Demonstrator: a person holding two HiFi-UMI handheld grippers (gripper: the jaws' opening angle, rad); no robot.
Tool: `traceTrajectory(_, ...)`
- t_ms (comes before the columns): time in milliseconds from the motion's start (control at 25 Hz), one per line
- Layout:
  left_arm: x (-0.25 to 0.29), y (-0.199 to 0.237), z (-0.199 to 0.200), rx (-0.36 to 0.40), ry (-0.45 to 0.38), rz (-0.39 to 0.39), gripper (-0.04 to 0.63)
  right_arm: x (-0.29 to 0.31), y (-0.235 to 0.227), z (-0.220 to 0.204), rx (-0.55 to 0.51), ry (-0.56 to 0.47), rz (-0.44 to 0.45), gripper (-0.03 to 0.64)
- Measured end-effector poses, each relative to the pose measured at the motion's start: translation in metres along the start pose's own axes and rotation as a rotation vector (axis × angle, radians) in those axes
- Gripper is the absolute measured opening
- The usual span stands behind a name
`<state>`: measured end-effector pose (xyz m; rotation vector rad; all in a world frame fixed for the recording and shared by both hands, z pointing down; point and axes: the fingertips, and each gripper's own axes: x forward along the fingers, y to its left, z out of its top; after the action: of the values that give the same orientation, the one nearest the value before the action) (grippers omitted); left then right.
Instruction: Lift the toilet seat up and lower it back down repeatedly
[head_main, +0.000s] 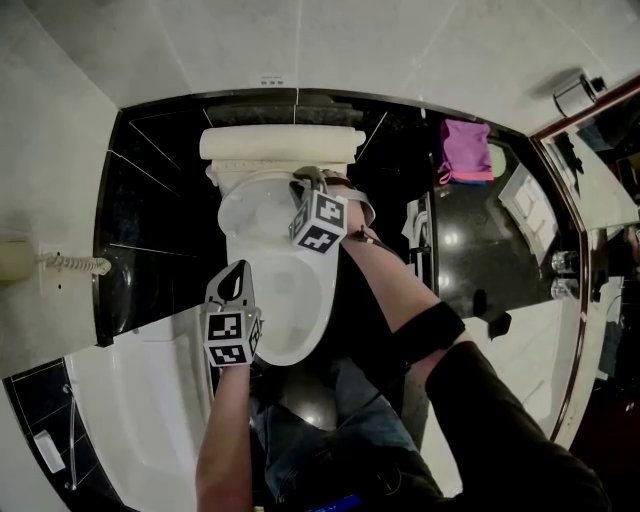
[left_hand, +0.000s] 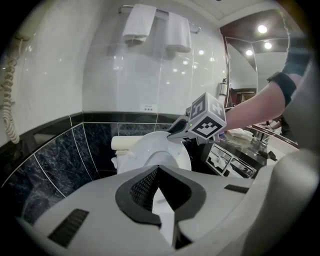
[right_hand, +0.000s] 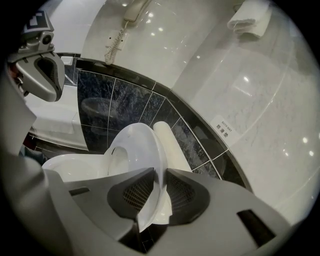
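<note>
1. The toilet seat (right_hand: 142, 150) stands raised, close to upright, in front of the white cistern (head_main: 280, 143) in a bathroom with a band of black wall tiles (right_hand: 125, 102).
2. The right gripper (right_hand: 159, 172) has its fingers closed on the seat's rim. The right gripper view shows the thin white edge running between the two dark pads, and it appears pressed on both sides.
3. From the head view, the right gripper (head_main: 305, 183) reaches over the open bowl (head_main: 290, 300) to the top of the seat (head_main: 250, 190), with the person's bare forearm (head_main: 385, 280) stretched out behind it.
4. The left gripper (head_main: 240, 267) hangs over the near left rim of the bowl, well apart from the seat. Its fingers are closed tip to tip with nothing between them (the left gripper view shows only the bowl beyond).
5. In the left gripper view, the left gripper (left_hand: 158, 170) points toward the raised seat (left_hand: 160, 150).
6. To the right of the toilet is a dark bench (head_main: 470, 250) with a pink cloth (head_main: 466, 150) at its far end. A wall phone (right_hand: 132, 10) and folded white towels (left_hand: 140, 22) hang on the pale wall.
</note>
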<state>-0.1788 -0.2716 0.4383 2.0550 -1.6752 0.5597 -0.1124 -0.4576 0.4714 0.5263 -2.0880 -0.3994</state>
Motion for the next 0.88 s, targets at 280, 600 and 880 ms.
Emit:
traceTrajectory(280,0.0,0.0,-0.022,-0.008,0.027,-0.024,-0.015,-0.021,0.021,0.004,-0.011,-0.012,-0.008,0.094)
traceTrajectory(600,-0.007,0.007,-0.048,-0.008,0.047,-0.066,-0.015,-0.044,0.047,0.007,-0.016,0.01,-0.049,0.092)
traceTrajectory(880,-0.025,0.005,-0.064,0.018,0.055,-0.113,-0.015,-0.072,0.083,0.007,-0.023,0.042,-0.077,0.091)
